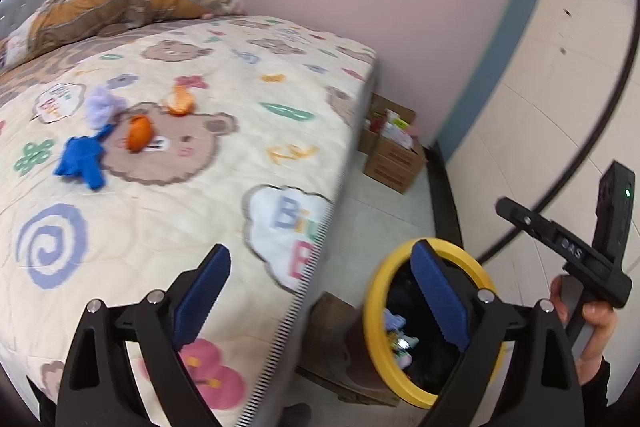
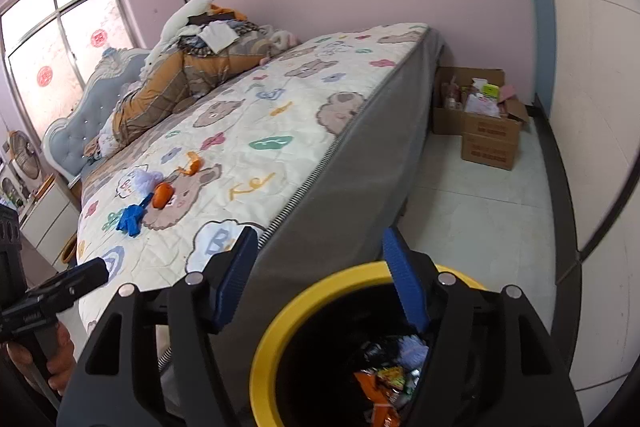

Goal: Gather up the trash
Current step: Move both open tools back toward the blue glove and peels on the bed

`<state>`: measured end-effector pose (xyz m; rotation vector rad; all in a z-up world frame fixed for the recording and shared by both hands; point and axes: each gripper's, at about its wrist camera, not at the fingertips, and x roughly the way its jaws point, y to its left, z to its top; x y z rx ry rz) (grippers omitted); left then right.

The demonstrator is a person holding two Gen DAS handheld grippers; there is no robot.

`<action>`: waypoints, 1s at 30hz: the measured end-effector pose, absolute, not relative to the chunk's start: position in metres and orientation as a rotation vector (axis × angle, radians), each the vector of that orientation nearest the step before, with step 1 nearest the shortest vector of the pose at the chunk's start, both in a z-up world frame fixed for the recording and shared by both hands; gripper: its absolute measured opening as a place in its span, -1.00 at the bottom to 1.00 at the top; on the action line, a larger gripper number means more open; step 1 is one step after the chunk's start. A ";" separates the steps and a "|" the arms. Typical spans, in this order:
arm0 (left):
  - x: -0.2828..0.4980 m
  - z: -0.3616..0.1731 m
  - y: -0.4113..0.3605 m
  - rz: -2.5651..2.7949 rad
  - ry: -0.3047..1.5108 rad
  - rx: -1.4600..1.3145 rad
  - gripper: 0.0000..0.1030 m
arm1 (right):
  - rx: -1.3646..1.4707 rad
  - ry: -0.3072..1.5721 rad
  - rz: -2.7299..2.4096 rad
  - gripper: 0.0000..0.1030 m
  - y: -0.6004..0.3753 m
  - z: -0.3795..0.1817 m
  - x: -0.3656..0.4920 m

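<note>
Both grippers, left (image 1: pixel 320 301) and right (image 2: pixel 320 277), stand with jaws apart and nothing between them, above a round yellow-rimmed bin (image 2: pixel 280 315) holding crinkled wrappers. More trash (image 1: pixel 138 135), soft and crumpled, lies mid-bed on the quilted mattress (image 1: pixel 240 163). Bare tiled floor (image 2: pixel 480 211) runs beside the bed's straight edge.

Trash bin (image 2: pixel 280 327) sat on floor by my side of bed: black inside, yellow rim, upright, open top. Already held wrappers (image 2: pixel 380 387), orange and mixed colours, plus a pale lilac wad. Still on bedspread, clustered near the bear print: blue crumpled piece (image 1: pixel 82 161), lilac fluffy wad (image 1: pixel 102 107) just behind it, orange lump (image 1: pixel 140 133) beside, orange peel-like scrap (image 1: pixel 180 101) a bit further back. All lay loose, apart from bin.
</note>
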<state>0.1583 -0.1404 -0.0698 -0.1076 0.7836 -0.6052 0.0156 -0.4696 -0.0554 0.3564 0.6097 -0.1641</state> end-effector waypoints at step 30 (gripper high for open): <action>0.342 -0.125 0.045 -0.094 0.834 -0.280 0.75 | 0.192 0.694 0.156 0.43 -0.308 -0.099 0.322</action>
